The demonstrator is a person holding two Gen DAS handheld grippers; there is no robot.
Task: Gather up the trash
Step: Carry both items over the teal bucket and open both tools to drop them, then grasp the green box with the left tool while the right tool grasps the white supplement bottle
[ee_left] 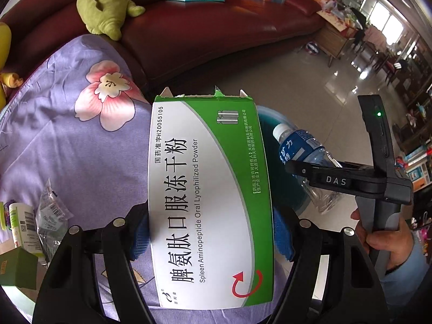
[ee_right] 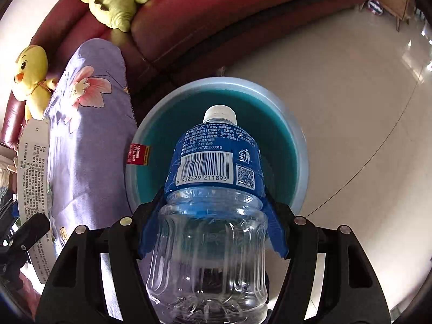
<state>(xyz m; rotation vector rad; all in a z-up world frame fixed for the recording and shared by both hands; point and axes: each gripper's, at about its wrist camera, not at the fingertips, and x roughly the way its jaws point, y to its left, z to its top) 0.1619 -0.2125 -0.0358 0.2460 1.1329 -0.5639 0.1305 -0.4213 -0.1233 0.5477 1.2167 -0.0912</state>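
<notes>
My left gripper [ee_left: 212,237] is shut on a green and white medicine box [ee_left: 208,189], held flat above the purple flowered cloth [ee_left: 81,140]. My right gripper [ee_right: 212,232] is shut on an empty clear plastic bottle [ee_right: 213,216] with a blue label and white cap, its neck pointing over a teal trash bin [ee_right: 286,135] on the floor. In the left wrist view the bottle [ee_left: 302,148], the right gripper's body [ee_left: 378,178] and the bin's rim [ee_left: 272,116] show to the right of the box. The box edge [ee_right: 32,189] shows at the left of the right wrist view.
A dark red leather sofa [ee_left: 216,32] curves behind, with a green plush toy [ee_left: 102,2] and a yellow plush [ee_right: 29,81]. Plastic wrappers [ee_left: 51,216], a small bottle [ee_left: 23,224] and a green box [ee_left: 16,270] lie on the cloth. Shiny tile floor [ee_right: 337,108] lies to the right.
</notes>
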